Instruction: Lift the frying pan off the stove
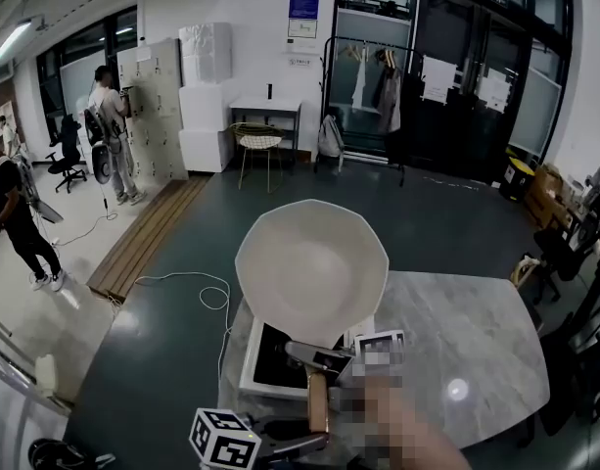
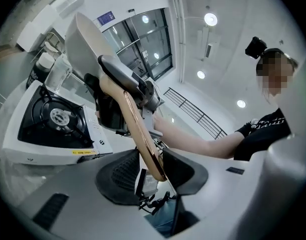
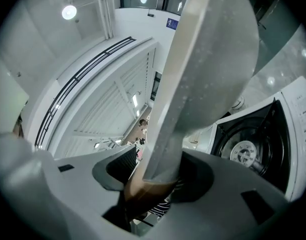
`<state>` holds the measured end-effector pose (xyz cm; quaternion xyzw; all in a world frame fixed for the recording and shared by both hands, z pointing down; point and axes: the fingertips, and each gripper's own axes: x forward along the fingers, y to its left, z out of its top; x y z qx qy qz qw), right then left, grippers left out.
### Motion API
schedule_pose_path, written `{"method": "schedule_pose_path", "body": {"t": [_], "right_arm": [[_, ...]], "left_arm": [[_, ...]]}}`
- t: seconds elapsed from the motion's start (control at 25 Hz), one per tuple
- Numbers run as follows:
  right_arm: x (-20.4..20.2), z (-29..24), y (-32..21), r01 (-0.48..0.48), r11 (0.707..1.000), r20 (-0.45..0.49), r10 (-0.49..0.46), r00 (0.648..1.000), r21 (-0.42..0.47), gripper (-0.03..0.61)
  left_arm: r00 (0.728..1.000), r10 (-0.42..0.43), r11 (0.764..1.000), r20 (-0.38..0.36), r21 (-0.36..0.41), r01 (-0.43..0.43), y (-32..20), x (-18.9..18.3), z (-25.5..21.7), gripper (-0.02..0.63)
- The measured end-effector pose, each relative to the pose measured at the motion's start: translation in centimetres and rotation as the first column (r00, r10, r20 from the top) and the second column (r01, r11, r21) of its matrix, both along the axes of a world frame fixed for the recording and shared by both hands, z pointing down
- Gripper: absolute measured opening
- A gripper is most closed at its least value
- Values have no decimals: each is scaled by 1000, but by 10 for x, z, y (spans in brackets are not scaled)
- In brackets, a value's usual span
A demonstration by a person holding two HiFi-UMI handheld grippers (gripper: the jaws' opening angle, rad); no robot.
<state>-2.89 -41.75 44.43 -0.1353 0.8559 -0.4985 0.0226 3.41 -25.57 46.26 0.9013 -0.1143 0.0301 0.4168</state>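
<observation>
Marble makes up the counter [image 1: 476, 331], and a white stove [image 1: 251, 370] sits on its near left part. The black burner [image 2: 58, 116] is bare. A cream frying pan [image 1: 311, 267] hangs in the air above the stove, clear of it. It is tipped steeply so that its inside faces the person. Its long axis runs away from the person, bowl at the far end. The wooden handle [image 1: 318, 404] points back and down toward them.

The left gripper [image 2: 153, 169] is clamped on the near end of the handle. The right gripper [image 3: 155, 179] is clamped further up, where the handle meets the bowl.

Nothing stands over the burner except the pan. Behind the counter, well apart from it, are a clothes rack [image 1: 368, 96] and a wire chair [image 1: 256, 140], and a white cable [image 1: 182, 282] lies on the floor.

In the head view the bowl hides the far part of the stove, and the bottom edge cuts off the left gripper. In the right gripper view the pan fills the middle and covers most of the room.
</observation>
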Motion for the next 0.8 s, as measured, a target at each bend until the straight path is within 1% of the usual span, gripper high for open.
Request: {"method": "schedule_pose_path", "body": {"t": [0.16,0.28,0.44,0.56,0.72,0.8], "right_arm": [[5,-10,-17,-30,999,0,30,1000,32,220],[16,-15,-23,-54,997,-1,54,999,57,221],[27,-26,-29,-64,995,20,63,998,82,219],[39,-32,-31,-71,992,10,70,997,100,222],[56,-37,-32,-121,988,-5,122,992,97,221],[66,-43,-31,-145,984,-3,146,989,109,221]], "left_arm": [[999,34,999,6,29,-34,-16,0,-4,156],[998,56,997,2,47,-56,-21,7,-6,156],[999,47,997,-13,59,-46,-27,17,-13,152],[998,52,997,-28,59,-50,-28,25,-20,152],[997,77,994,-28,75,-75,-28,35,-25,152],[995,93,992,-29,83,-90,-27,41,-28,152]]}}
